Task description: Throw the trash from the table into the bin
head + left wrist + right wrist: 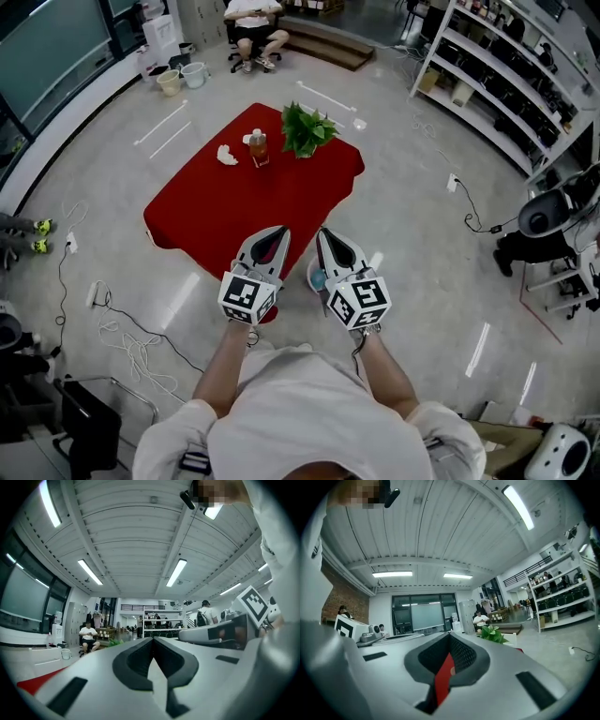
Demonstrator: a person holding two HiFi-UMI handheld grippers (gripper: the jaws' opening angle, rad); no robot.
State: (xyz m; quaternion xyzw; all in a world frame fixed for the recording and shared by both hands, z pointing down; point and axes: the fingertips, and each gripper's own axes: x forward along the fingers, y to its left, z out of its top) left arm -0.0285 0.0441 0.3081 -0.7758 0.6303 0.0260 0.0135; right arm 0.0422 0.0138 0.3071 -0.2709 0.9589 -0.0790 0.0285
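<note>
A red-clothed table point(234, 216) stands ahead of me. On its far part lie a crumpled white paper point(226, 155), a small bottle of amber liquid point(258, 147) and a green plant point(307, 128). My left gripper point(279, 230) and right gripper point(323, 232) are held side by side over the table's near corner, well short of the paper. Both point level with nothing between their jaws. The left gripper point(152, 639) has its tips together. The right gripper point(450, 633) is shut too, with only red cloth showing behind the gap. A round pale-rimmed container point(315, 277) sits on the floor below, mostly hidden.
A person sits on a chair point(255, 21) beyond the table, with two buckets point(170, 82) to the left. Shelving point(506, 75) lines the right side. Cables point(131, 342) trail over the floor at the left, and a black machine point(544, 214) stands at the right.
</note>
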